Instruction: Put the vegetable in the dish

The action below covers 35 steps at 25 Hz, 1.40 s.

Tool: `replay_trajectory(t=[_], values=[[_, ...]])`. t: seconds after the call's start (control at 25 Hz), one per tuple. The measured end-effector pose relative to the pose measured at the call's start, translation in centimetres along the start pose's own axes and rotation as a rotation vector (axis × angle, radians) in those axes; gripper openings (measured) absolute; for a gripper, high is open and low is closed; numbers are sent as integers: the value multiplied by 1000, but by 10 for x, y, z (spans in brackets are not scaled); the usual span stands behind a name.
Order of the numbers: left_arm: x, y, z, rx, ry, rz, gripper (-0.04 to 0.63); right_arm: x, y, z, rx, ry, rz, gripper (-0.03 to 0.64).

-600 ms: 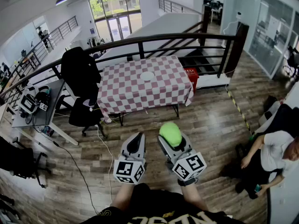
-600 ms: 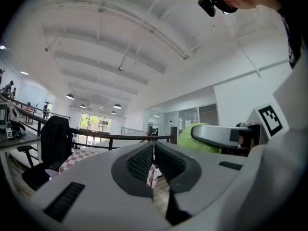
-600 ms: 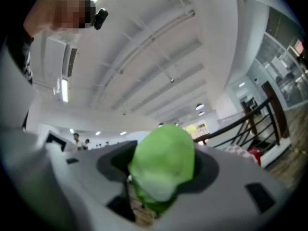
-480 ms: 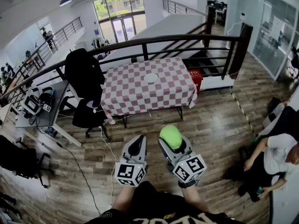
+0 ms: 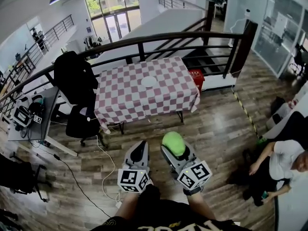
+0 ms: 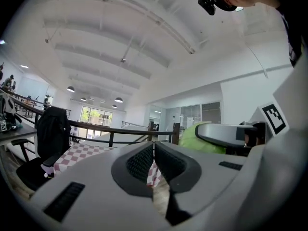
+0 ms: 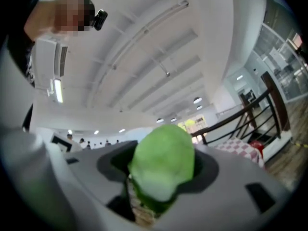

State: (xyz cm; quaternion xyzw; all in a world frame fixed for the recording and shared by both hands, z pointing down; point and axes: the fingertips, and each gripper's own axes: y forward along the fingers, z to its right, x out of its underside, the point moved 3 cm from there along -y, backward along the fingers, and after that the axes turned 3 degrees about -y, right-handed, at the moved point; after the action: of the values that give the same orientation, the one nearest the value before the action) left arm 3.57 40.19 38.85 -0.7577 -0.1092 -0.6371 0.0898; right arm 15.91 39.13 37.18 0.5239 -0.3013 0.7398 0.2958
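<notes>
1. The vegetable [image 7: 161, 163], a round pale-green head, is up in the air in the right gripper [image 5: 174, 149]. It is not yet in the dish [image 5: 148, 82].
2. The right gripper's jaws stand fairly wide and press on the vegetable from both sides. The vegetable fills the gap between them and bulges out past their tips.
3. The right gripper is held low in front of the person's body and points forward and slightly up toward the desk [image 5: 126, 97].
4. The left gripper [image 6: 153, 148] is just beside it at about the same height, pointing the same way. Its jaws are closed together with only a thin slit between the pads and nothing in them.
5. Both bare forearms [image 5: 126, 206] reach out from the bottom of the head view, close together.
6. The small white dish sits near the middle of the checked desk, well ahead of both grippers, with bare wooden floor [image 5: 211, 124] between.
7. A black chair [image 5: 77, 81] stands at the desk's left end, and a dark railing [image 5: 192, 35] runs behind the desk.
8. A seated person [image 5: 284, 162] is off to the right.
</notes>
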Motion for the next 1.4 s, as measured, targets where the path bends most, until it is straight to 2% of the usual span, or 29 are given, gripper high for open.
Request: replay_trajectory(t=[0.2, 0.44, 0.6, 0.76, 1.0, 1.2, 1.4], values=[[-5, 42, -44, 28, -20, -1, 28, 2, 50, 25, 46, 3, 0, 258], [-9, 89, -114, 15, -53, -6, 28, 12, 132, 40, 30, 39, -30, 258], [-5, 113, -151, 17, -26, -6, 28, 25, 180, 52, -1, 153, -17, 258], [-1, 147, -171, 20, -62, -16, 28, 41, 219, 77, -8, 179, -75, 258], [0, 228, -206, -39, -58, -31, 28, 41, 294, 151, -50, 190, -78, 258], [-16, 319, -226, -128, -57, 0, 28, 8, 348, 224, -99, 53, -77, 258], [-25, 385, -227, -161, -45, 6, 28, -16, 382, 292, -95, 42, -71, 258]])
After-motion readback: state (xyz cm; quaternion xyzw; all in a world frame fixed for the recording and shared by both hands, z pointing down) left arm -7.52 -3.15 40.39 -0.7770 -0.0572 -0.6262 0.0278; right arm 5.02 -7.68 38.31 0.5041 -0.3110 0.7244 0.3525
